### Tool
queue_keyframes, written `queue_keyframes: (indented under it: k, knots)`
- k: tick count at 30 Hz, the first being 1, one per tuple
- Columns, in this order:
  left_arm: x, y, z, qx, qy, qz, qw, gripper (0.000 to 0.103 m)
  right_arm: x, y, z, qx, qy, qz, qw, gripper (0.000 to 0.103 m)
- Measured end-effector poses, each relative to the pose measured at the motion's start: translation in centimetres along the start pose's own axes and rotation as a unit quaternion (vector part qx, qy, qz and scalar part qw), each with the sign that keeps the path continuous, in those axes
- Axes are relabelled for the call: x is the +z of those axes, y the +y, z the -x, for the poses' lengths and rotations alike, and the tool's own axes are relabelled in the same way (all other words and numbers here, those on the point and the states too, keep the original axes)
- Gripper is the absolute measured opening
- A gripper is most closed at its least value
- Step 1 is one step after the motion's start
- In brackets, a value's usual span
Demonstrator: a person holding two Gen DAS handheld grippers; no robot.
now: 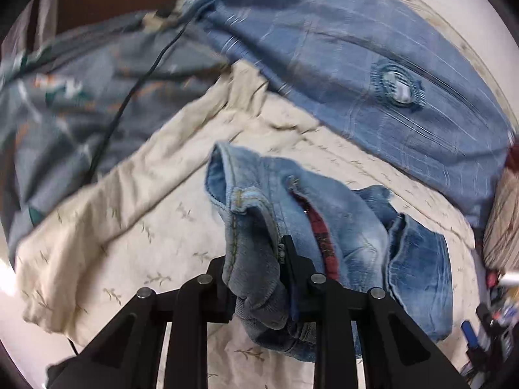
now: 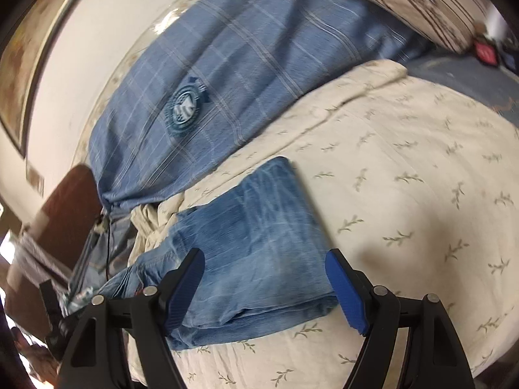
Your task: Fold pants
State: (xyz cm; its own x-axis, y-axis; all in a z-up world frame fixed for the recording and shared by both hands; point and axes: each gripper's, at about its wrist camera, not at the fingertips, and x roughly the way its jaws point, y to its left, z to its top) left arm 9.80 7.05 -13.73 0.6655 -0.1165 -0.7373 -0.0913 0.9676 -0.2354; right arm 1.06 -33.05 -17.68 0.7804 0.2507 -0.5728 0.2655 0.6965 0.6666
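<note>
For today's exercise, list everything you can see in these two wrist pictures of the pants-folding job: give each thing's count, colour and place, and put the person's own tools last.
jeans: one pair, faded blue denim, on the cream sheet; one end bunched and pinched in the left hand-held gripper.
cream sheet: one, cream with small leaf sprigs, spread under the jeans.
checked blanket: one, blue with pale lines and a round badge, behind the jeans.
patterned cover: one, grey-blue, at far left in the left wrist view.
cable: one, black, across the patterned cover.
striped pillow: one, cream and brown, at top right in the right wrist view.
left hand-held gripper: one, black, closed on denim.
right hand-held gripper: one, black with blue pads, open astride the jeans.
</note>
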Motion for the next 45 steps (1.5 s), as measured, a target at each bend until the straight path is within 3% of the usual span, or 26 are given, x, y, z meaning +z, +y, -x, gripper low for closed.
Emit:
queue_keyframes:
  k: [4,8,12,15,19,21,24,26,31,34,36,38,39,43,45]
  knots:
    - [0.0,-2.9,2.7,-0.003,-0.029,-0.052,0.9982,0.024,0.3,-0.7,0.3,-0.005,-0.004,-0.009,1.000,0.080]
    - [-0.3,-7.5,5.2,-0.019,-0.062,-0.118,0.9909,0.023,0.6,-1.5,0.7,-0.008,-0.010,-0.025,1.000,0.080]
    - [-1.6,-13.2,7.6,-0.047,-0.090,-0.193,0.9759,0.022,1.0,-2.6,1.2,-0.006,-0.016,-0.051,0.999,0.080]
    - [-3.7,-18.3,8.6,-0.080,-0.099,-0.260,0.9571,0.020,1.1,-3.3,1.7,-0.009,-0.027,-0.066,0.997,0.080]
    - [-7.1,-24.3,6.7,-0.118,-0.068,-0.330,0.9340,0.015,1.2,-4.4,2.4,-0.011,-0.040,-0.089,0.995,0.080]
    - [-8.5,-25.9,4.8,-0.116,-0.040,-0.344,0.9310,0.015,1.3,-5.0,2.7,-0.015,-0.044,-0.099,0.994,0.080]
    - [-8.3,-25.4,3.7,-0.148,-0.007,-0.317,0.9369,0.016,1.5,-6.4,3.1,-0.027,-0.049,-0.119,0.991,0.080]
    - [-7.6,-24.5,4.2,-0.171,-0.004,-0.310,0.9354,0.016,1.8,-7.5,3.5,-0.034,-0.051,-0.130,0.990,0.080]
    - [-3.5,-20.4,9.3,-0.235,-0.079,-0.284,0.9262,0.027,2.1,-8.9,3.7,-0.026,-0.049,-0.156,0.986,0.080]
    - [-1.9,-19.4,11.7,-0.251,-0.115,-0.284,0.9180,0.042,1.9,-8.7,3.1,-0.013,-0.037,-0.163,0.986,0.080]
    - [-1.1,-18.4,12.4,-0.225,-0.141,-0.279,0.9228,0.049,1.6,-7.8,2.6,0.001,-0.029,-0.156,0.987,0.080]
    - [-0.5,-17.6,11.4,-0.203,-0.129,-0.270,0.9324,0.049,1.4,-6.8,2.3,0.012,-0.027,-0.139,0.990,0.080]
    - [-0.2,-16.8,10.1,-0.174,-0.110,-0.260,0.9434,0.049,1.4,-6.0,2.2,0.022,-0.025,-0.124,0.992,0.080]
    - [-0.7,-13.6,5.4,-0.109,-0.041,-0.222,0.9681,0.049,1.0,-3.9,1.9,0.062,-0.017,-0.085,0.994,0.080]
    - [-1.2,-11.4,2.6,-0.094,0.000,-0.187,0.9778,0.049,0.9,-3.3,1.7,0.102,-0.009,-0.081,0.991,0.080]
